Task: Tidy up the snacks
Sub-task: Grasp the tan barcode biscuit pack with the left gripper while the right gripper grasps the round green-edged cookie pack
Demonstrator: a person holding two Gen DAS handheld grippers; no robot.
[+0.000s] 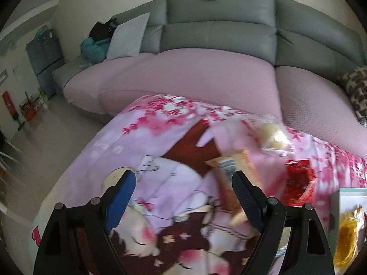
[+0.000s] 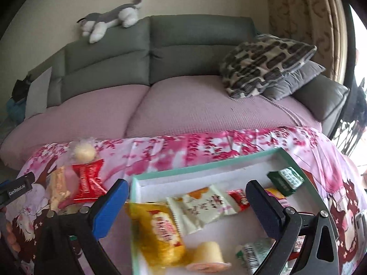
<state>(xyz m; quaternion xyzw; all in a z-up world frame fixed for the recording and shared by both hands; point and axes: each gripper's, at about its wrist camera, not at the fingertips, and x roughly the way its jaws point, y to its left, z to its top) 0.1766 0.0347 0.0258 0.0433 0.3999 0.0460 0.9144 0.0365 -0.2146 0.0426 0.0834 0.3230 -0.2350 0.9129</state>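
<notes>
On the pink cloth (image 2: pixel 183 151) in front of the sofa (image 2: pixel 183 52) we see a white box (image 2: pixel 160 174) with snacks inside, like a yellow bag (image 2: pixel 158 231). Beside the box lie a red packet (image 2: pixel 88 181) and an orange packet (image 1: pixel 231 171). Our left gripper (image 1: pixel 183 197) and right gripper (image 2: pixel 187 208) both hang wide apart, holding nothing.

Blurring badly in the left wrist view: the orange packet (image 1: pixel 231 171), the clear bag with a pale bun (image 1: pixel 274 137) and the red packet (image 1: pixel 298 181), all lying toward the right edge of the pink cloth (image 1: pixel 137 146). Running off the picture's right side: the white box (image 1: pixel 344 197), showing only one corner. Hiding partly behind the right gripper's finger (image 2: pixel 266 208): a small red sweet (image 2: pixel 237 198). Getting cut off at the bottom: the jelly cup (image 2: pixel 207 255) and barcode packet (image 2: pixel 252 254). Too smeared to read: the white packet's (image 2: pixel 204 206) writing.
</notes>
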